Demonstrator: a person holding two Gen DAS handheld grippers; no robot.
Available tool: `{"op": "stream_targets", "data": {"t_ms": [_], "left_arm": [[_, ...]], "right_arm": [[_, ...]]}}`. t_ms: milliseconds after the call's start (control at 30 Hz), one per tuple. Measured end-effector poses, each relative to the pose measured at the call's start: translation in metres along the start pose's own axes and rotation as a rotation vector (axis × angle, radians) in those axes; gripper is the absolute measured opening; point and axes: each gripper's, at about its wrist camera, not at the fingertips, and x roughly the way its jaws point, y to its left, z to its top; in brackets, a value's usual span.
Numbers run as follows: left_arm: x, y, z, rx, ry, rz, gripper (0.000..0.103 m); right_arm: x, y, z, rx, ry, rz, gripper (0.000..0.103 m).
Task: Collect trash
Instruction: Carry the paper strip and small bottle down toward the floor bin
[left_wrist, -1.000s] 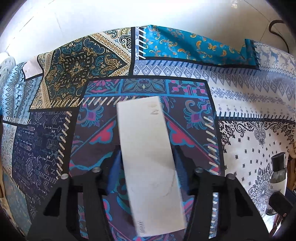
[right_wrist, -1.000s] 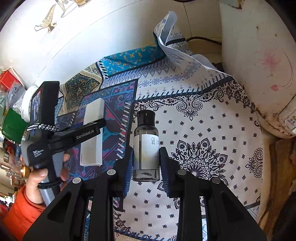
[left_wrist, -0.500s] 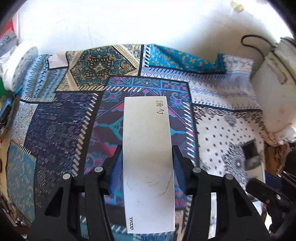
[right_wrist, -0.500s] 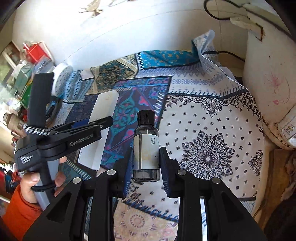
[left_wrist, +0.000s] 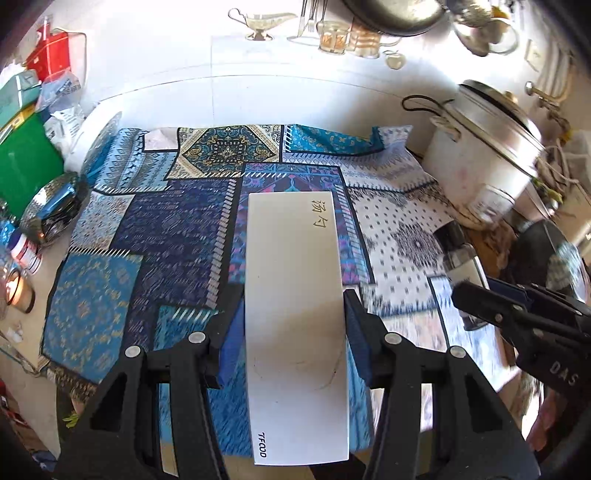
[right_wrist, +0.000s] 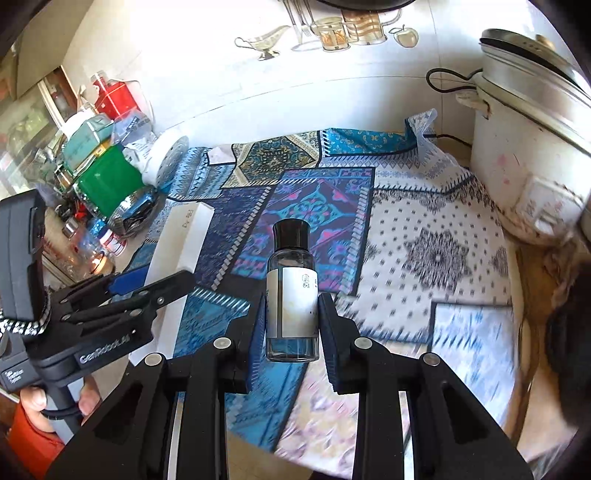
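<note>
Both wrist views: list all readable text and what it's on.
"TFOOD": near end of the white box held in the left gripper.
"汤勺": handwritten at the box's far end.
"GenRobot.AI": side of the left gripper, seen in the right wrist view.
"DAS": right gripper body, partly cut off.
Bottle label: too small to read.

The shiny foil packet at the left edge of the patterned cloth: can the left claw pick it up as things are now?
Probably not yet. The left claw is shut on the long white cardboard box, so its pads are occupied. The shiny foil packet lies uncovered beside the patterned cloth; the box must go first.
</note>
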Motion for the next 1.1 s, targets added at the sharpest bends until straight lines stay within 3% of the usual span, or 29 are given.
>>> {"op": "stream_targets", "data": {"t_ms": [100,300,567,800,1100], "left_arm": [[-0.037,0.016,-0.045,0.01,-0.01,-0.035,0.05],[-0.098,0.048,-0.131,0.065,0.005,-0.019,0.05],[-0.123,0.079,-0.21,0.042,0.11,0.008,0.05],[-0.079,0.09,-0.263,-0.011,0.206,-0.013,0.05],[0.055,0.096,-0.37,-0.064,0.35,-0.005,0.05]], "right_arm": [[-0.011,0.027,-0.039,0.039,-0.012,-0.03,0.026],[-0.023,0.076,-0.125,0.135,-0.004,-0.036,0.026],[-0.028,0.121,-0.198,0.167,0.101,-0.039,0.026],[0.006,0.116,-0.247,0.184,0.189,-0.073,0.026],[0.106,0.048,-0.34,0.231,0.318,-0.079,0.026]]}}
